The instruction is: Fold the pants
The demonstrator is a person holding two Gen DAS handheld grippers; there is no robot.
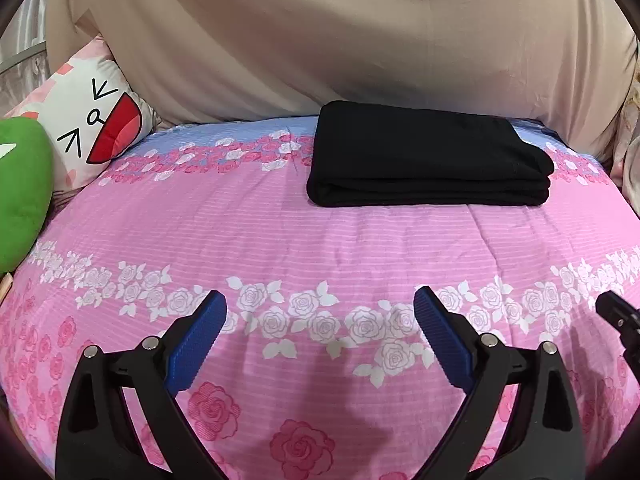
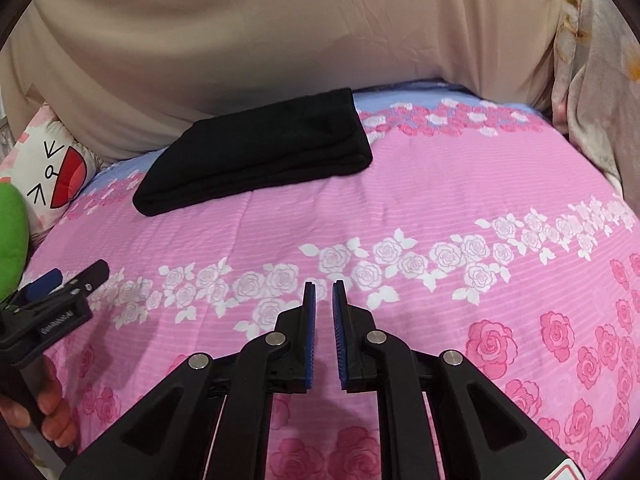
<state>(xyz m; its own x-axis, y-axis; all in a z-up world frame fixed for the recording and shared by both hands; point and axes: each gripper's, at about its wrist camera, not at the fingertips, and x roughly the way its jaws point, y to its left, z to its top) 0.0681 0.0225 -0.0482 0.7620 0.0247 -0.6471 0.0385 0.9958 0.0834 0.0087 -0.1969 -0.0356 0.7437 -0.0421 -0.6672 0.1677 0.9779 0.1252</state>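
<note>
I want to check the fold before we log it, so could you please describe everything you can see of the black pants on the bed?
The black pants are folded into a compact, roughly rectangular stack of several layers, the layer edges showing along the near side. The fabric looks soft, matte and knit-like. They lie flat on the pink rose-print bedspread, at its far edge where a blue band begins, with the beige fabric backdrop directly behind them. Only the bedspread clearly touches them; neither gripper is near.
</note>
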